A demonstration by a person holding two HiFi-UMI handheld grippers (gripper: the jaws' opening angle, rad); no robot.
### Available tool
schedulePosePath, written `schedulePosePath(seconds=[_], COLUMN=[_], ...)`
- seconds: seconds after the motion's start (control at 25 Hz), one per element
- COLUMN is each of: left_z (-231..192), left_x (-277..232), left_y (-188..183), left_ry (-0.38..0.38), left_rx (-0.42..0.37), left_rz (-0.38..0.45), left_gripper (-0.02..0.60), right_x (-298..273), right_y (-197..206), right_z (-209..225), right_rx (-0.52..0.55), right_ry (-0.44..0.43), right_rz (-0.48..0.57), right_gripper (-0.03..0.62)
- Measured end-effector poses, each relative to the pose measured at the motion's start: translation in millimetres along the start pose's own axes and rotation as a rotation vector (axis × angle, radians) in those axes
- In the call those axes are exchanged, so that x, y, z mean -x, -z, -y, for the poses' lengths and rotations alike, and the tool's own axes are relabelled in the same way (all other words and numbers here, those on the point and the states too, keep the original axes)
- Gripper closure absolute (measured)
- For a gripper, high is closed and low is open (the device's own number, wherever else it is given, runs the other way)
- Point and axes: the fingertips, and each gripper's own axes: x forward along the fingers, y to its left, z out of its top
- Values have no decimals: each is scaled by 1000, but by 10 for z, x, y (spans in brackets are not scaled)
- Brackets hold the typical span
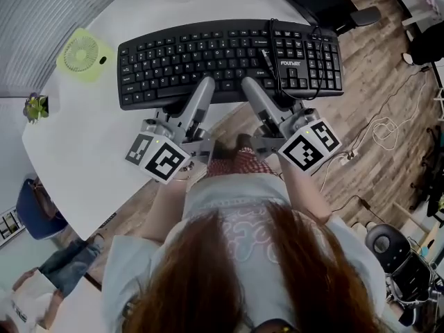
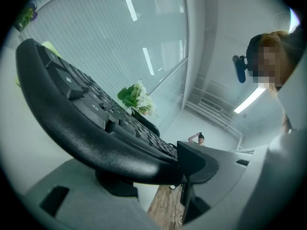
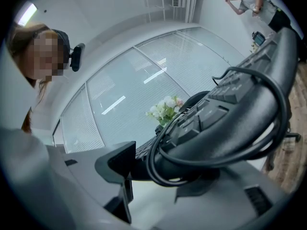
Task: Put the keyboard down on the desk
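Reddish-brown hair (image 1: 229,283) is filling the bottom of the head view, on the near side of the keyboard (image 1: 208,57). Just beyond it, the left gripper (image 1: 203,89) and the right gripper (image 1: 248,89) are reaching forward side by side, each pinching the keyboard's near edge. The left one's jaws are clamping that edge above and below near its middle. The right one's jaws are gripping it just to the right, where a black cable (image 1: 277,54) is looping around the edge. The keyboard is facing keys-up over the rim of the white desk (image 1: 90,158), its right end hanging past the rim above the wooden floor (image 1: 374,96). Whether it is touching the desk I cannot tell. Left of the keyboard a green fan (image 1: 83,53) is sitting on the desk, and further left a small plant (image 1: 35,106) is standing.
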Motion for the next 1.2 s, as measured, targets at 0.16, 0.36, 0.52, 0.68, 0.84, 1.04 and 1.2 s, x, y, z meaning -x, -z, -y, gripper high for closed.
schedulePosePath(seconds=[0.16, 0.36, 0.52, 0.68, 0.84, 1.04, 1.2], left_z=[-33, 293, 155, 92, 162, 247, 193], left_x=[-7, -75, -14, -16, -25, -52, -21], left_y=[11, -234, -127, -83, -112, -181, -140], left_ry=[-7, -22, -30, -44, -63, -89, -104], left_rx=[2, -6, 5, 18, 21, 30, 39], left_rz=[-9, -33, -37, -45, -56, -69, -76], left_gripper=[339, 339, 339, 339, 339, 339, 339], right_x=[-16, 47, 27, 6, 31, 31, 19], right_y=[28, -321, -151, -94, -153, -256, -181], right_z=[26, -148, -93, -45, -65, -99, -77], right_rx=[-10, -35, -38, -50, -69, -88, -101], right_ry=[3, 4, 9, 18, 20, 19, 21], right_rz=[-4, 1, -11, -25, -34, -50, -64], right_gripper=[330, 330, 330, 330, 330, 330, 330])
